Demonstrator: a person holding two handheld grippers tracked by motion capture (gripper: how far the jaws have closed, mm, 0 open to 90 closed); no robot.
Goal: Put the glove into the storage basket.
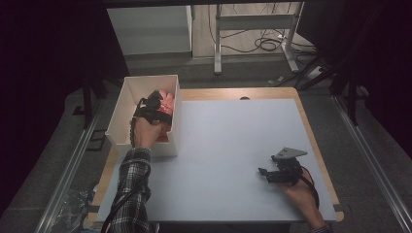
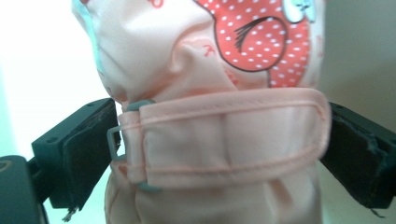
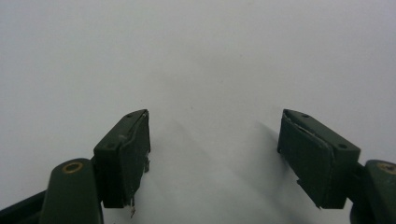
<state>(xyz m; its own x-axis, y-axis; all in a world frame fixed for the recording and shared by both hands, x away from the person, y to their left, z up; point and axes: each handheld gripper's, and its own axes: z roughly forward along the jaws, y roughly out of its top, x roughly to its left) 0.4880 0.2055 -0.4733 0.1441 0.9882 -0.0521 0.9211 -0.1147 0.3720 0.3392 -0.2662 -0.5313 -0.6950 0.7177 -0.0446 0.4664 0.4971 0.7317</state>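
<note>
Your table (image 1: 233,145) is a wide pale sheet on a wooden top, and the white bin (image 1: 127,114) sits at its far left corner, overhanging the edge. Your left gripper (image 1: 156,101) is down inside that bin with the pink mitten (image 2: 219,93) between its jaws; the mitten lies in the bin against the right-hand wall, its cuff strap (image 2: 224,137) and small grey buckle (image 2: 113,140) facing you in the left gripper view. There the jaws stand spread to either side of the strap, and the pads look clear of the cloth or barely brushing it, so you seem to be letting go, not holding. To finish the drop cleanly, I would say keep the jaws wide and draw the gripper straight back out along its own line, so neither pad drags the strap or catches the buckle and lifts the mitten with it. Watch the bin's rim as your wrist comes up. Your right gripper (image 1: 265,174) rests low over the bare table near the right front, jaws wide apart with nothing between them; leave it parked there.
</note>
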